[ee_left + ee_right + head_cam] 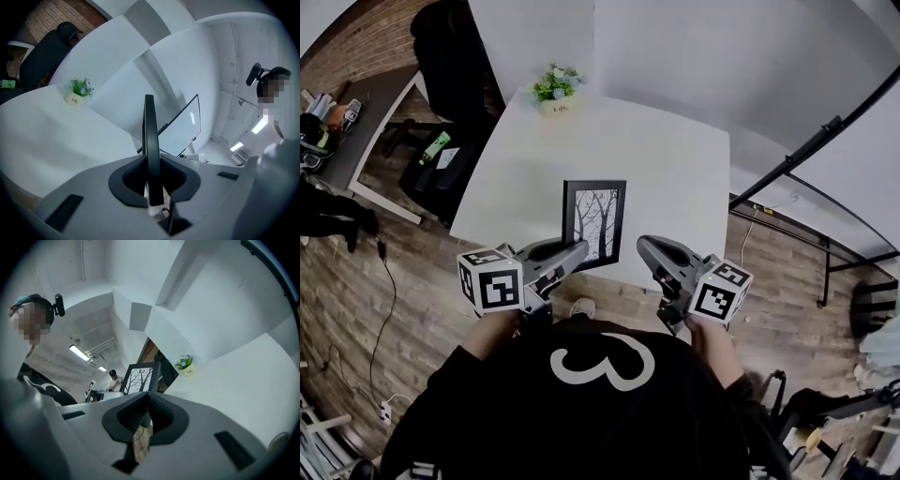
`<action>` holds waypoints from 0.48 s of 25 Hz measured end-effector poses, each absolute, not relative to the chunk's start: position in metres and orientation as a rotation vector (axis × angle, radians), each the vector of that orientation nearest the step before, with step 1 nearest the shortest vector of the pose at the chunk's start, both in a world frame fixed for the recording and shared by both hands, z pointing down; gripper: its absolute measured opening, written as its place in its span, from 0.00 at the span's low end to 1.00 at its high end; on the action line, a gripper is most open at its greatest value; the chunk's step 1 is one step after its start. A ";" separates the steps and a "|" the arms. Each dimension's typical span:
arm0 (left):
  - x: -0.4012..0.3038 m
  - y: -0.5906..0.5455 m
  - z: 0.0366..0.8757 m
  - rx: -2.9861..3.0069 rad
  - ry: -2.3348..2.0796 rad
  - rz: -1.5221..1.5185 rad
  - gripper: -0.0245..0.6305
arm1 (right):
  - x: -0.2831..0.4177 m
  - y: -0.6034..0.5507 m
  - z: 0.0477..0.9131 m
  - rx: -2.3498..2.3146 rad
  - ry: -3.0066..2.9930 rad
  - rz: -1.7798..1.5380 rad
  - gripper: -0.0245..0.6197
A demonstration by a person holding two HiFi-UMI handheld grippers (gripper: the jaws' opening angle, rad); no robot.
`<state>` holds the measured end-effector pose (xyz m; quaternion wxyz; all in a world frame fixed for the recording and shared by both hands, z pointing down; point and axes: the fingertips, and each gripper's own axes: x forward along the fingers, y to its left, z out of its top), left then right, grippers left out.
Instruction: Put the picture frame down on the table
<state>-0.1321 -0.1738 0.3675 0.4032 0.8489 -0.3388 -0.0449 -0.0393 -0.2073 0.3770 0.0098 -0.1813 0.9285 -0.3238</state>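
Observation:
The black picture frame [593,223], with a print of bare trees, stands upright over the near edge of the white table [675,169]. My left gripper [572,255] is shut on its lower left corner. In the left gripper view the frame [149,136] shows edge-on as a thin black strip clamped between the jaws of the left gripper [150,161]. My right gripper [649,248] hangs just right of the frame, apart from it, jaws closed together and empty. The right gripper view shows the frame [140,377] beyond the shut tips of the right gripper [147,394].
A small potted plant [556,89] stands at the table's far edge. A black office chair [450,56] and a grey desk [366,122] are off to the left, with a green bottle [434,147] nearby. A black stand [806,155] rises at right.

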 end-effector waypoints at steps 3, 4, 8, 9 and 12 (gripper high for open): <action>-0.148 -0.186 0.376 2.146 -0.825 -0.090 0.12 | -0.052 -0.214 0.384 -0.607 2.850 -1.073 0.07; -0.152 -0.191 0.380 2.143 -0.815 -0.085 0.12 | -0.056 -0.216 0.386 -0.615 2.831 -1.091 0.07; -0.157 -0.211 0.396 2.129 -0.760 -0.064 0.12 | -0.062 -0.228 0.399 -0.713 2.835 -1.092 0.07; -0.156 -0.214 0.400 2.126 -0.744 -0.051 0.12 | -0.062 -0.230 0.403 -0.740 2.830 -1.100 0.07; -0.158 -0.224 0.413 2.119 -0.717 -0.009 0.12 | -0.059 -0.235 0.413 -0.809 2.797 -1.136 0.07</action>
